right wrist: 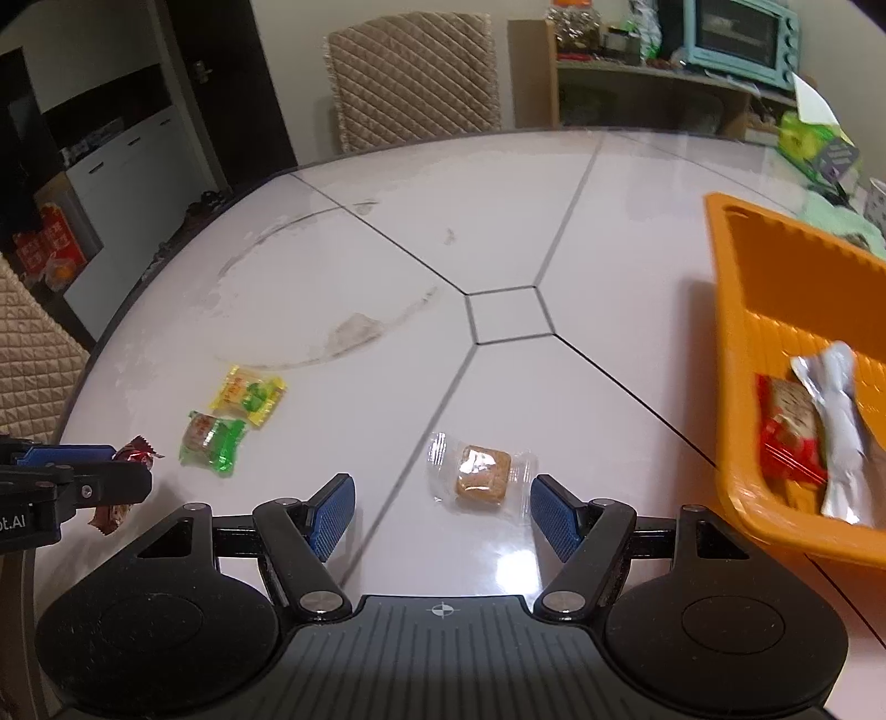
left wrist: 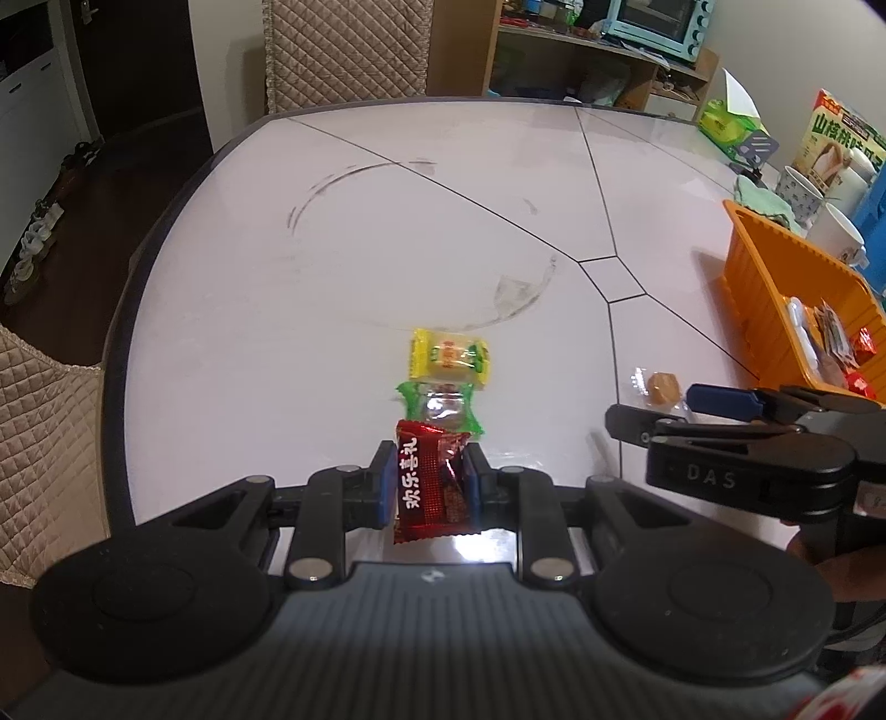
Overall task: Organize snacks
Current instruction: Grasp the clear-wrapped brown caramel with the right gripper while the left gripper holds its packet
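Observation:
My left gripper is shut on a dark red snack packet and holds it just above the white table; the same packet shows at the left edge of the right wrist view. Beyond it lie a green-wrapped snack and a yellow-wrapped snack. My right gripper stands open, its blue pads on either side of a clear-wrapped brown biscuit lying on the table, not touching it. The right gripper appears at the right of the left wrist view.
An orange basket holding several wrapped snacks sits at the right. Behind it stand mugs, a snack box and a green tissue box. Padded chairs ring the table; shelves carry a blue oven.

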`<move>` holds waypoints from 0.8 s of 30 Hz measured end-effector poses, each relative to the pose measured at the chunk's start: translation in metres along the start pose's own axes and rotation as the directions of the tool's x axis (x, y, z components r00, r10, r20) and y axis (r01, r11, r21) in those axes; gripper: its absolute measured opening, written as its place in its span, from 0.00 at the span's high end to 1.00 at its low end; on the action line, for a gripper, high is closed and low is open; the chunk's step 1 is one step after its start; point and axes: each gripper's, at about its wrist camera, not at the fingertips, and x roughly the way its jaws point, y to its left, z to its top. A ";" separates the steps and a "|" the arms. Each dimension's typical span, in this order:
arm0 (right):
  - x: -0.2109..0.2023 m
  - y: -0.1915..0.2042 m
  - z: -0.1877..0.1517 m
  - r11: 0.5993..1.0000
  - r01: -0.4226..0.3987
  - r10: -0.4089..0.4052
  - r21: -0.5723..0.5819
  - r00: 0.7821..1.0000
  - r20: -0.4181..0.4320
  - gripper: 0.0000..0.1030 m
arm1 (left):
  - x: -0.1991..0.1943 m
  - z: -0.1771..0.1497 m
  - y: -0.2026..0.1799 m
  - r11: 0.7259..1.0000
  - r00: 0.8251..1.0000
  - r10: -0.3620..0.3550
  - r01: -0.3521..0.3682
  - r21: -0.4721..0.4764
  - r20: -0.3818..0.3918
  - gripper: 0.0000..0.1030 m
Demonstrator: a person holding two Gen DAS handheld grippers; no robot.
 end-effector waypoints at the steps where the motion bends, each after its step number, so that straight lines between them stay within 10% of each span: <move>1: 0.002 0.004 0.001 1.000 -0.010 0.010 -0.009 1.000 0.003 0.31 | 0.000 0.000 0.002 1.000 1.000 0.001 -0.001 -0.003 -0.001 0.79; 24: 0.026 0.025 0.024 0.950 -0.136 0.139 -0.282 0.990 -0.010 0.38 | 0.009 0.006 0.028 0.998 1.000 0.010 -0.010 -0.057 -0.011 0.79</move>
